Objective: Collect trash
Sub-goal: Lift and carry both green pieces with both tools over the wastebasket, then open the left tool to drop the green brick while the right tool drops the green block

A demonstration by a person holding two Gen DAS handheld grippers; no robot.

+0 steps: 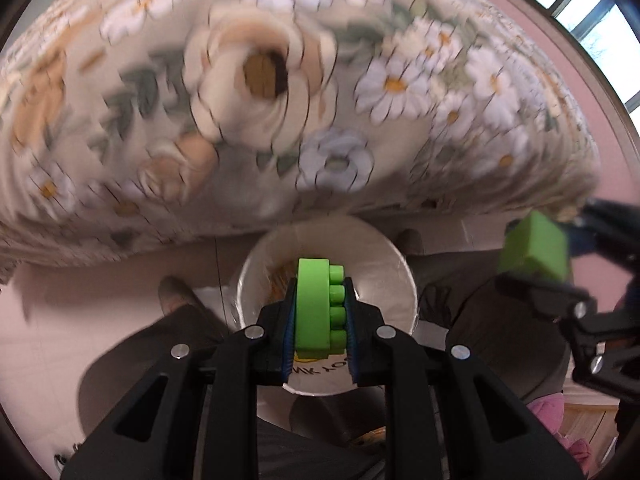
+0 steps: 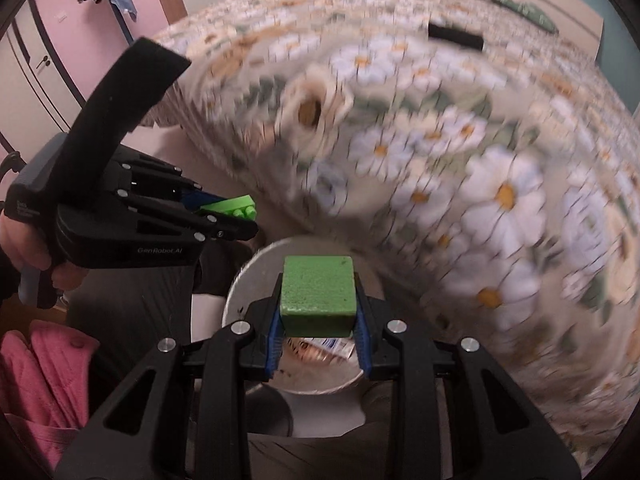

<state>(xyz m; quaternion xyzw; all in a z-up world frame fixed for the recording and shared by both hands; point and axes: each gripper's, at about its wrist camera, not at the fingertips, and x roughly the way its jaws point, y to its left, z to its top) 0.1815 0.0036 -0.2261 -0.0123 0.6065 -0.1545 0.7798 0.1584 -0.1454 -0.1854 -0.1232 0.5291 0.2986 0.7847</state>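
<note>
My left gripper (image 1: 320, 312) is shut on a green studded toy brick (image 1: 316, 308) and holds it above the open mouth of a white paper bucket (image 1: 384, 264). My right gripper (image 2: 318, 304) is shut on a green foam cube (image 2: 318, 292) and holds it above the same bucket (image 2: 248, 276), which has wrappers inside. The right gripper with the cube (image 1: 534, 246) shows at the right of the left wrist view. The left gripper with the brick (image 2: 234, 206) shows at the left of the right wrist view. A toilet paper roll (image 1: 248, 76) lies on the bed beyond, also in the right wrist view (image 2: 310, 110).
A bed with a daisy-print cover (image 1: 420, 80) fills the space beyond the bucket. A black flat object (image 2: 456, 36) lies far back on the bed. The person's dark trousers (image 1: 152, 344) flank the bucket. A pink garment (image 2: 44, 372) lies at the lower left.
</note>
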